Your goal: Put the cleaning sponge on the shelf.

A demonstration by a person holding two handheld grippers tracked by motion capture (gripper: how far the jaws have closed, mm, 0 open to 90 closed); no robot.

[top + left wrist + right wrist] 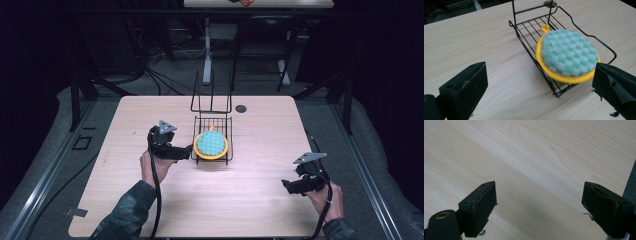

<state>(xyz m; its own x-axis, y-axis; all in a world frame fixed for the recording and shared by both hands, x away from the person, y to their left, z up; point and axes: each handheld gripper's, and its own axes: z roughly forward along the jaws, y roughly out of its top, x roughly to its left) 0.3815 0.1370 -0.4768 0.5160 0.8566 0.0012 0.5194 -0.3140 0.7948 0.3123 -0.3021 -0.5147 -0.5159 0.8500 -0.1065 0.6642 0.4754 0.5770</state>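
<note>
A round pot holder [211, 144] [568, 55], green-and-white checked with a yellow rim and loop, lies in a black wire rack [223, 120] [529, 26] at the middle of the wooden table [150, 210]. My left gripper [187, 150] [541, 86] is just left of the rack's near corner, jaws wide open and empty, pointing at the rack. My right gripper [286, 186] [539, 207] hovers near the table's front right, open over bare wood with nothing between its jaws.
The rack has a tall wire back frame [212, 102] on its far side. A small dark round grommet [241, 108] [550, 3] sits in the table behind the rack. Table legs and cables [160, 80] lie on the floor beyond.
</note>
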